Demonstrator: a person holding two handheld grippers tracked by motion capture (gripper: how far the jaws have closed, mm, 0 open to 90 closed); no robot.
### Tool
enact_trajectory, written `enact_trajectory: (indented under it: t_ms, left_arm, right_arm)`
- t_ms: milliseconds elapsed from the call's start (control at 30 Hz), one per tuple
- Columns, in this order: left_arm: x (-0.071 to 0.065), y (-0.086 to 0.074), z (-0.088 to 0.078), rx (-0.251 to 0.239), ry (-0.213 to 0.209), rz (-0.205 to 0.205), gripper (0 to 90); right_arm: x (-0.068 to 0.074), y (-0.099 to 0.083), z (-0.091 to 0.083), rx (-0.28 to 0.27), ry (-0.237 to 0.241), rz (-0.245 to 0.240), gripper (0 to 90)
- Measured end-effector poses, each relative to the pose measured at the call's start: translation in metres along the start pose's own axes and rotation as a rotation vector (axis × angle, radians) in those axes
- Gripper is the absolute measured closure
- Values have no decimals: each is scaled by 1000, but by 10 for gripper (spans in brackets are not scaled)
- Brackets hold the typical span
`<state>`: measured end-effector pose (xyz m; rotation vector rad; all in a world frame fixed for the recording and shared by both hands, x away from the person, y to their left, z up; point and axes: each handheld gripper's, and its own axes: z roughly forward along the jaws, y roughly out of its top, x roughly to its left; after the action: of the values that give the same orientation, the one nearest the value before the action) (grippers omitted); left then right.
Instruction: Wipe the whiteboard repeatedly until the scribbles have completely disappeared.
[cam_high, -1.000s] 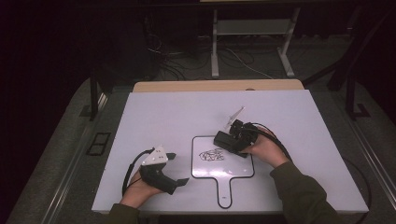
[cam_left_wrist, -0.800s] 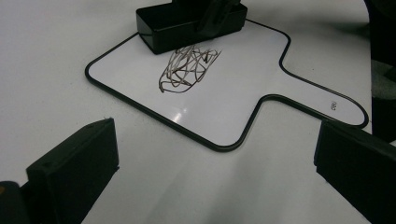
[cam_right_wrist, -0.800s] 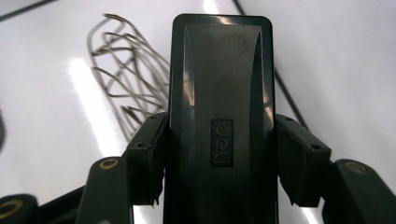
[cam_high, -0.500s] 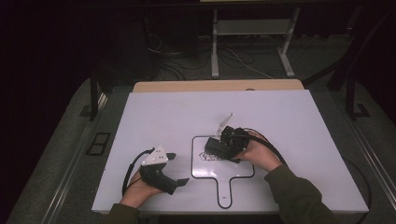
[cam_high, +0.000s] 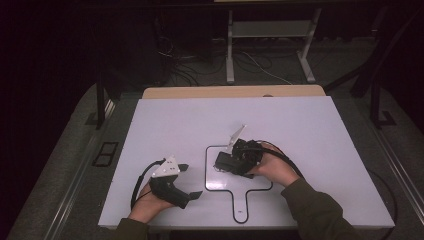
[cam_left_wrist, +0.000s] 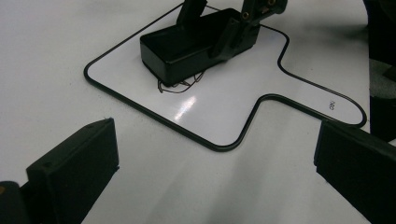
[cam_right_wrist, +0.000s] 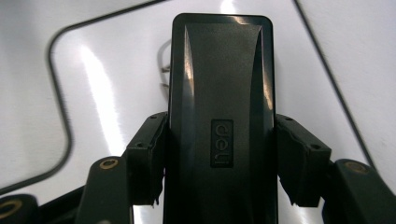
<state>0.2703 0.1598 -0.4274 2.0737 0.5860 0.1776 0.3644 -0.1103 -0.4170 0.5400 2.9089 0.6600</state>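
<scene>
Shifted leftward since a second ago, the right gripper (cam_high: 226, 162) now holds a black eraser block (cam_high: 224, 161) over the left part of a small whiteboard paddle (cam_high: 260, 187), where earlier it hung nearer the paddle's upper right edge; the left gripper (cam_high: 189, 181) lies where it did then, near the table's front edge.

Beneath everything, a large white table (cam_high: 300, 130) spans the high view, with a tan board (cam_high: 200, 92) along its far side and a dark floor with cables and a white metal stand (cam_high: 270, 30) beyond. On the table lies the whiteboard paddle, a glossy white panel edged in black with a short handle (cam_high: 241, 207) pointing toward the person. A tiny printed mark (cam_left_wrist: 332, 103) sits on the handle, too small to read.

Pressed from both sides, the eraser block (cam_right_wrist: 222, 116) sits clenched between the right gripper's jaws, its flat face down on or just above the paddle. Raised lettering on its top reads "deli" (cam_right_wrist: 222, 142). A scribble of thin dark marker lines (cam_left_wrist: 180, 85) peeks from under the block's near edge in the left gripper view, and again beside the block in the right gripper view.

Resting in the person's left hand (cam_high: 150, 202), the left gripper has its jaws released and wide apart with nothing between them, pointing across bare table toward the paddle.
</scene>
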Motion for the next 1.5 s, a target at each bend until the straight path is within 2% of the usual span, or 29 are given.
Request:
enact_trajectory:
  t_ms: [267,400,467,500,600,633,833,867,1267,1333,1500]
  left_arm:
    - [0,0,0,4,-1,4,0]
    - [0,0,1,5,1,2,0]
    - [0,0,1,5,1,3,0]
    - [0,0,1,2,2,1,0]
    - [0,0,1,5,2,2,0]
    - [0,0,1,6,1,3,0]
    - [0,0,1,6,1,2,0]
    - [0,0,1,6,1,2,0]
    - [-1,0,0,6,-1,5,0]
    - [-1,0,0,6,0,5,0]
    - [-1,0,0,-2,1,3,0]
  right_arm:
    - [-22,-10,-4,6,-49,59,388]
    - [-32,-12,-4,-5,-52,100,388]
    - [-35,-11,-3,-6,-55,106,388]
    - [-36,-11,-3,-3,-64,92,388]
    - [-32,-6,-1,-3,-63,94,388]
    - [-32,-4,0,-1,-66,77,388]
    - [-21,10,6,-5,-42,53,388]
    - [-20,11,7,-5,-48,37,388]
    - [11,20,8,7,3,-39,388]
    - [12,20,8,9,-4,-53,388]
    - [4,15,6,11,-4,-19,388]
